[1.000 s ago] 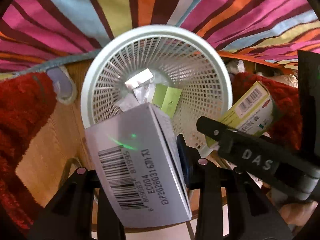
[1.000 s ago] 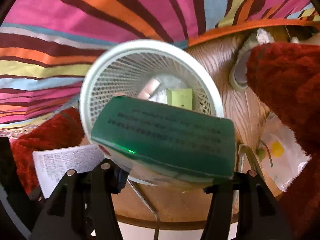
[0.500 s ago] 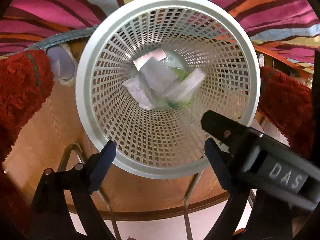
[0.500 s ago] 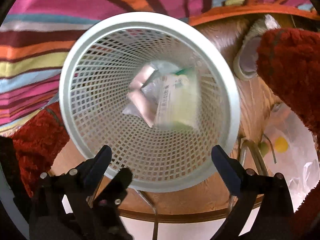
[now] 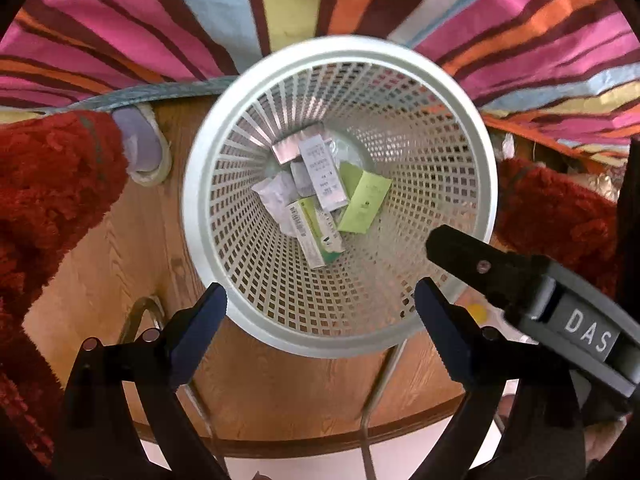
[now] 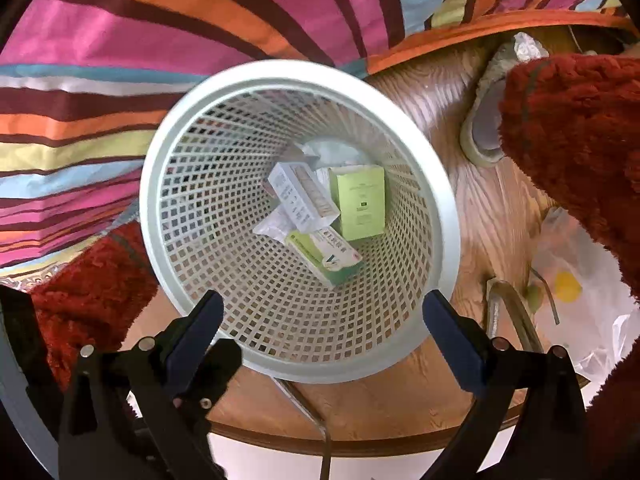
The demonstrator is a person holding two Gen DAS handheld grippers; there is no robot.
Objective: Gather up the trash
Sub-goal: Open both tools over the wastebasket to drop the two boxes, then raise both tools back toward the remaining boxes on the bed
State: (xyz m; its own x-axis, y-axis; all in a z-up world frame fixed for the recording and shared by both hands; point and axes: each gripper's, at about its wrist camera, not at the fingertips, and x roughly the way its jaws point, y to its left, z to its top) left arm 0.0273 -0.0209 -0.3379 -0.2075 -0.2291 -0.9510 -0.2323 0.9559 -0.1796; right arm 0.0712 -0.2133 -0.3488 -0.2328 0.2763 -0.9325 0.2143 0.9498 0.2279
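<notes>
Dropped boxes [image 5: 320,236] in basket [image 5: 208,184], labels blurred

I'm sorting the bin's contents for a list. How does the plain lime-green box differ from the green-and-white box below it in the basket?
The lime-green box is one flat colour with little print; the green-and-white box carries text and a logo. The lime-green box shows a broad face and looks wider, while the green-and-white box looks long and narrow. The lime-green box leans on the basket wall; the green-and-white box lies slanted, its upper end under a white box. Both are small cardboard cartons in the basket.
</notes>
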